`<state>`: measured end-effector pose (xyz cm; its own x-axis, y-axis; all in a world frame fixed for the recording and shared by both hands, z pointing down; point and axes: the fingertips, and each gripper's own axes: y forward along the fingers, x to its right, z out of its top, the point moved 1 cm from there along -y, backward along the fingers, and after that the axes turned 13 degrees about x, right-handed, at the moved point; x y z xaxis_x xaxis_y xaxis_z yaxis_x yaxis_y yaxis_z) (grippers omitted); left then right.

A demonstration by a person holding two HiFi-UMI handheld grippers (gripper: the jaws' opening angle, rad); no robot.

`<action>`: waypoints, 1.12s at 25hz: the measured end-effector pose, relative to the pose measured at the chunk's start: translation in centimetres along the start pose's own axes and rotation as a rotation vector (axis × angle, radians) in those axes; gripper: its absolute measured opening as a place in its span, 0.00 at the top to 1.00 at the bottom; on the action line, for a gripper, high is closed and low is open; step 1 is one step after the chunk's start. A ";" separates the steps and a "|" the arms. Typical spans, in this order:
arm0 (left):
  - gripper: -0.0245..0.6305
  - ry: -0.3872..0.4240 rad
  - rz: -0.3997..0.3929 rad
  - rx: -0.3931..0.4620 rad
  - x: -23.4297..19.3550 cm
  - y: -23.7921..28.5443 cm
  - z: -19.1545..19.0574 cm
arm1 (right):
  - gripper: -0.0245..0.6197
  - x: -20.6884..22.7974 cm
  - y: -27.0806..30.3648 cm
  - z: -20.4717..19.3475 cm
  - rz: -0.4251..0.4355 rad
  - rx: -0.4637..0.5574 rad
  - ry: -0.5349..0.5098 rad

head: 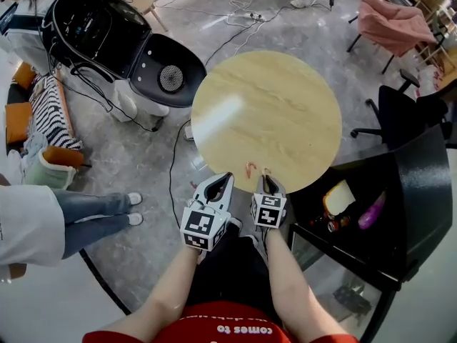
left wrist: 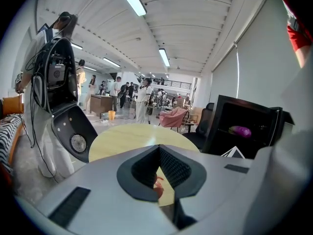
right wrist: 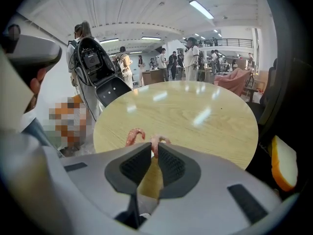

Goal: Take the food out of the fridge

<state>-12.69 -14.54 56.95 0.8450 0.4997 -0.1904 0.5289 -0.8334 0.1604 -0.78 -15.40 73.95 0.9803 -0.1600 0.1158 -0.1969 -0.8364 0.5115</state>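
A small black fridge (head: 418, 191) stands open at the right. Inside it lie a bread slice (head: 339, 197), a purple eggplant (head: 373, 211) and a small can (head: 332, 225). Two pink shrimp rest at the near edge of the round wooden table (head: 271, 106). My right gripper (head: 268, 179) is shut on the right shrimp (right wrist: 157, 141), low over the table edge. The other shrimp (right wrist: 134, 135) lies free just left of it. My left gripper (head: 228, 177) hovers beside it with its tips together and nothing held. The left gripper view shows the eggplant (left wrist: 239, 130) in the fridge.
A black machine on a white base (head: 107, 34) stands left of the table, with cables (head: 171, 170) trailing over the floor. A person in jeans and white shoes (head: 93, 216) stands at the left. A black office chair (head: 400, 113) and a pink-draped chair (head: 393, 23) are at the right.
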 end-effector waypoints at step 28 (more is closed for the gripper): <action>0.96 0.039 -0.051 0.001 0.7 -2.2 2.2 | 0.83 -3.7 -3.9 3.4 0.018 0.065 -0.027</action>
<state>-13.46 -12.90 54.30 0.8197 0.5499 -0.1605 0.5709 -0.8071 0.1505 -3.57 -13.35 68.63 0.9768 -0.1891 0.1009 -0.2143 -0.8652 0.4534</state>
